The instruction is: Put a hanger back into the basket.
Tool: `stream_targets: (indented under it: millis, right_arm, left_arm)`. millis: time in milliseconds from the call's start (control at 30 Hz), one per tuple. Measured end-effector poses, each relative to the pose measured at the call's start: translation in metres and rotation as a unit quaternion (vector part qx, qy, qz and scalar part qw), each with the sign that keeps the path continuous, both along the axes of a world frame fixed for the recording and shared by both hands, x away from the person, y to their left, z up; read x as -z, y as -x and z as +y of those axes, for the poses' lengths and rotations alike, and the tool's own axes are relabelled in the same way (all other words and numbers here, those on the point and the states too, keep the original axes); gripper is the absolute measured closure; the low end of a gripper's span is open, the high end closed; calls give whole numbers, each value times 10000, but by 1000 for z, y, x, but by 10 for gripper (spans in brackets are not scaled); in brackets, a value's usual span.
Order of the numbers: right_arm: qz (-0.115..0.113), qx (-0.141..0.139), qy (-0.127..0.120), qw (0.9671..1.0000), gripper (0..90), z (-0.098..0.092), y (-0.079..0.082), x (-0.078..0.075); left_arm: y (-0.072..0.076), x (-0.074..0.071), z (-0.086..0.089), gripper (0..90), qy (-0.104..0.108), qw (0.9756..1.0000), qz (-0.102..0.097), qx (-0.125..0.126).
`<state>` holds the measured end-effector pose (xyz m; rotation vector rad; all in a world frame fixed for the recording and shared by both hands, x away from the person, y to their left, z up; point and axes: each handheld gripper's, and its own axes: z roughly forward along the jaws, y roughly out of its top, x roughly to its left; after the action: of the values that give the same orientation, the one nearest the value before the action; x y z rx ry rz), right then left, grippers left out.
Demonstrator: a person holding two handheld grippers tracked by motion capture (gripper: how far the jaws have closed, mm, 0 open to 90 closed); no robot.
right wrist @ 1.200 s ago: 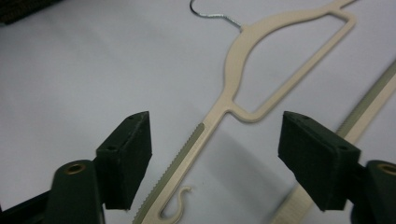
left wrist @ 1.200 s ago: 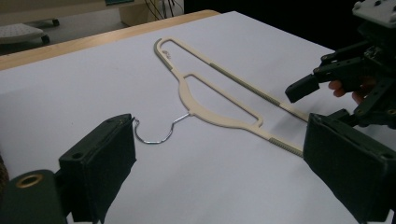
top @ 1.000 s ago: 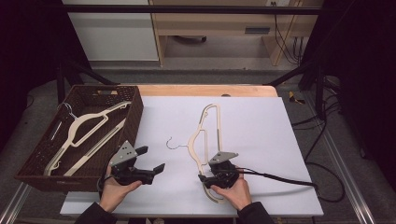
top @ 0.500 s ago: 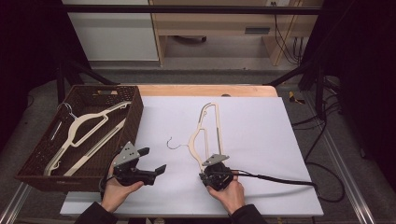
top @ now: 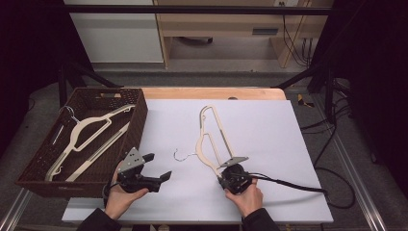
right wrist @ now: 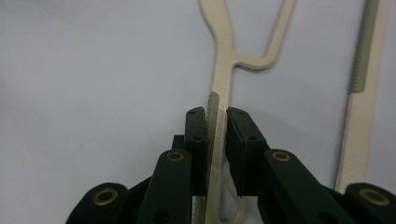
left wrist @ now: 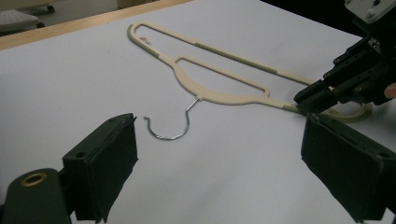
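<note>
A beige plastic hanger (top: 208, 139) with a wire hook (top: 182, 155) lies flat on the white table (top: 269, 134). My right gripper (top: 220, 172) sits at its near end. Its jaws have just been closing, and they now clamp the ribbed arm of the hanger (right wrist: 219, 70) between the right gripper's (right wrist: 215, 119) pads. In the left gripper view the same hanger (left wrist: 219, 95) lies ahead, with the right gripper (left wrist: 308, 99) pinching its far end. My left gripper (top: 158, 166) is held low at the left, open and with nothing in it (left wrist: 219, 140).
A dark wicker basket (top: 140, 115) stands at the table's left edge and holds more beige hangers (top: 91, 127). A black cable (top: 288, 184) trails right from the right gripper. The table's wooden back edge (top: 211, 92) is beyond the white sheet.
The right gripper's jaws have come together on the hanger's arm and the hand has shifted slightly. The left hand has stayed put, and so has the hanger.
</note>
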<state>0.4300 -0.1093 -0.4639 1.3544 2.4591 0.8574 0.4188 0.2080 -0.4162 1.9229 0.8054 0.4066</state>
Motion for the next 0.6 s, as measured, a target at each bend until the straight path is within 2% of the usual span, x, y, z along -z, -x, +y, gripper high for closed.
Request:
stream_targets:
  millis: [67, 100, 167, 200, 267, 433, 533, 600]
  right_arm:
    - [-82, 42, 164, 9998, 792, -11, -1, 1]
    - [-90, 113, 132, 9998, 791, -14, -1, 1]
    - [-64, 55, 107, 9999, 789, -25, -1, 1]
    - [-108, 108, 197, 9997, 787, -28, -2, 1]
    - [-170, 96, 165, 9997, 783, -32, -1, 1]
    - [-298, 30, 122, 9995, 747, -31, 0, 4]
    - [-494, -79, 247, 9984, 745, -31, 1, 7]
    - [-481, -76, 271, 9984, 758, -30, 2, 7]
  left_arm:
    - [0, 0, 0, 104, -9, 10000, 9, 11]
    - [0, 1, -1, 104, -23, 10000, 11, 13]
    - [0, 2, -1, 104, -29, 10000, 27, 17]
    - [0, 3, -2, 104, -43, 10000, 34, 21]
    - [0, 4, -2, 104, -53, 10000, 49, 35]
    - [0, 5, -3, 104, -72, 9999, 53, 48]
    - [1, 6, -4, 104, -76, 9999, 50, 46]
    - [1, 7, -5, 104, -92, 9999, 62, 68]
